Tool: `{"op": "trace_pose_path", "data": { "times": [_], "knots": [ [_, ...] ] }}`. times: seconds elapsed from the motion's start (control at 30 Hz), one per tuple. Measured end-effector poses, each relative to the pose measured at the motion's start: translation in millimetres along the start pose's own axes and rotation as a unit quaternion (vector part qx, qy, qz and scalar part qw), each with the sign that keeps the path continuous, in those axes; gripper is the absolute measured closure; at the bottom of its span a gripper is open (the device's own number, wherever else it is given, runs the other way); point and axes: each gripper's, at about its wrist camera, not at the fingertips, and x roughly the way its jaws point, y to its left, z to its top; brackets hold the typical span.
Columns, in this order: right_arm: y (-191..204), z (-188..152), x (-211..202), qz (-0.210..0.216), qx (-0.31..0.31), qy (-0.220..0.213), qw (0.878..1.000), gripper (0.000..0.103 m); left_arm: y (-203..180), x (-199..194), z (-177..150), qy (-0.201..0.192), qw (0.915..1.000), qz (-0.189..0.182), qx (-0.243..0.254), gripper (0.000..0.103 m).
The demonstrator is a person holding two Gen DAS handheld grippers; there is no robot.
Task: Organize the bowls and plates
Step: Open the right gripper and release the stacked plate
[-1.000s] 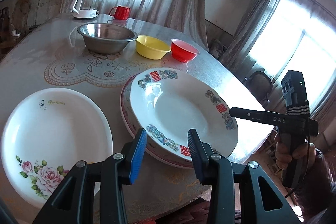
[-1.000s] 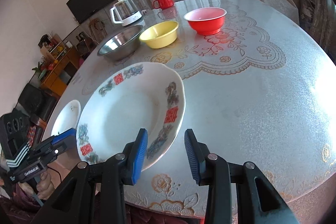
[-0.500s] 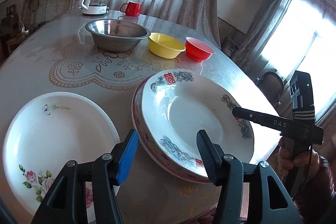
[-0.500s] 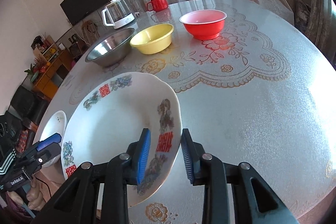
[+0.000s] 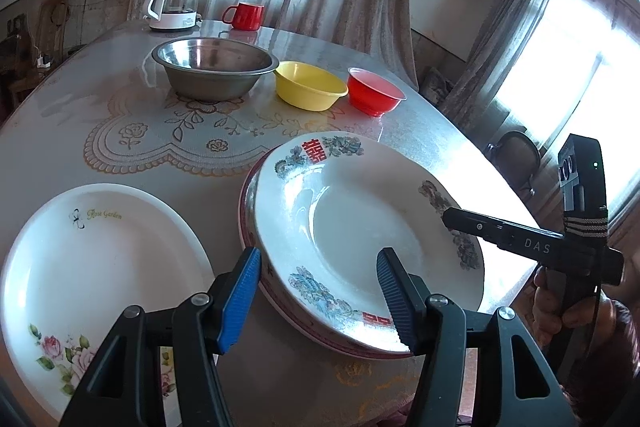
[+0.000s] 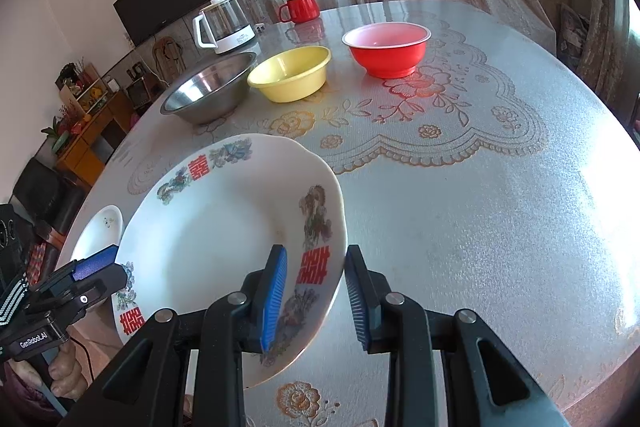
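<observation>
A white deep plate with red and blue decoration [image 5: 360, 219] [image 6: 216, 227] lies on a red-rimmed plate [image 5: 245, 211] near the table's front edge. My right gripper [image 6: 315, 253] is shut on its right rim, one pad on top and the other outside the edge. That side sits slightly raised. My left gripper [image 5: 318, 259] straddles the near rim of the stack. Its jaws are opening and the pads are not touching the plates. A white rose-printed plate [image 5: 92, 259] [image 6: 100, 231] lies flat to the left.
Farther back on the round table [image 6: 460, 207] stand a steel bowl [image 5: 214, 67], a yellow bowl [image 5: 308, 87] and a red bowl [image 5: 374, 95] in a row. A kettle [image 5: 172, 3] and a red mug [image 5: 244, 15] stand behind them. A hand holds each gripper below the table's front edge.
My left gripper's jaws have spread wider and moved slightly in toward the stacked plates. My right gripper's jaws have narrowed onto the decorated plate's rim, and that rim has tipped up a little.
</observation>
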Motion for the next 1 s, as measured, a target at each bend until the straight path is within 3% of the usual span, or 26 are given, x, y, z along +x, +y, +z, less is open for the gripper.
{"op": "trace_pose_path", "data": {
  "times": [0.13, 0.33, 0.6, 0.8, 1.0],
  "knots": [
    [3.8, -1.4, -1.4, -0.009, -0.009, -0.006, 1.000, 0.075, -0.2, -0.1, -0.5, -0.002, 1.0000, 0.007, 0.001, 0.042],
    [31.2, -8.0, 1.5, -0.074, -0.094, -0.022, 0.993, 0.076, 5.5, 0.7, -1.0, 0.003, 0.9999, 0.003, -0.013, 0.042],
    [13.6, -3.8, -0.3, -0.045, -0.041, -0.015, 0.998, 0.075, 0.6, -1.2, -3.9, 0.001, 1.0000, 0.001, -0.003, 0.041],
    [16.8, -3.9, 1.3, -0.051, -0.041, -0.009, 0.998, 0.073, -0.8, -1.4, -5.6, -0.002, 1.0000, 0.005, 0.003, 0.040],
    [13.1, -3.6, -2.2, -0.058, -0.029, -0.016, 0.998, 0.071, 0.4, -3.7, -4.9, -0.010, 0.9989, 0.045, 0.004, 0.038]
  ]
}}
